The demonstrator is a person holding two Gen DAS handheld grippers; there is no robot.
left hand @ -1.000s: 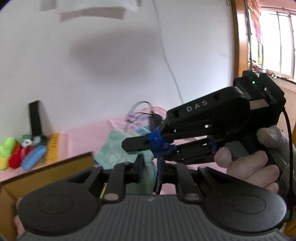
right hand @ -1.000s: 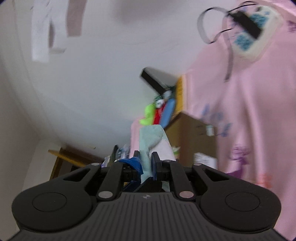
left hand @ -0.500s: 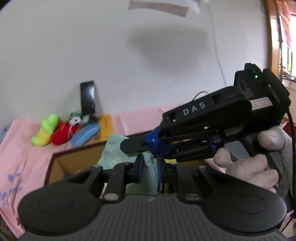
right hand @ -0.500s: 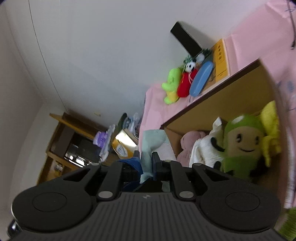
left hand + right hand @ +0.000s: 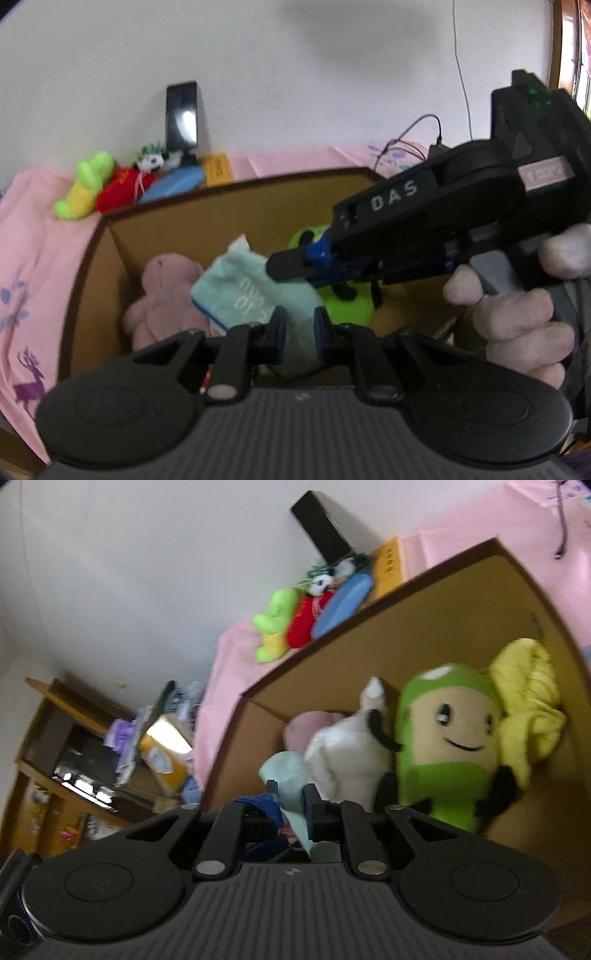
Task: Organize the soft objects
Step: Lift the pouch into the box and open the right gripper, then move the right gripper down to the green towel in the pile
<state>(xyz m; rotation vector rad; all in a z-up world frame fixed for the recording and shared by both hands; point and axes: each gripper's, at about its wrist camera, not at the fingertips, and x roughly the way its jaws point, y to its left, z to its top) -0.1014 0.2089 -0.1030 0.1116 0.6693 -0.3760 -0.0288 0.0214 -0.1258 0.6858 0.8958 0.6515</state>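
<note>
Both grippers hold a light teal cloth (image 5: 255, 291) over an open cardboard box (image 5: 221, 218). My left gripper (image 5: 297, 328) is shut on the cloth's near edge. My right gripper (image 5: 290, 799) is shut on the same teal cloth (image 5: 286, 771); it also shows in the left wrist view (image 5: 291, 264) above the cloth. In the box lie a pink plush (image 5: 162, 291), a white plush (image 5: 343, 753), a green smiling plush (image 5: 450, 749) and a yellow cloth (image 5: 524, 701).
Green, red and blue plush toys (image 5: 122, 184) lie on the pink sheet (image 5: 33, 258) behind the box by the white wall. A black phone (image 5: 181, 114) leans on the wall. A wooden shelf with clutter (image 5: 92, 753) stands left. A cable and charger (image 5: 424, 144) lie at right.
Both grippers have come down with the teal cloth from above the box rim to over its inside. The box contents are now in view. Both grips stay shut.
</note>
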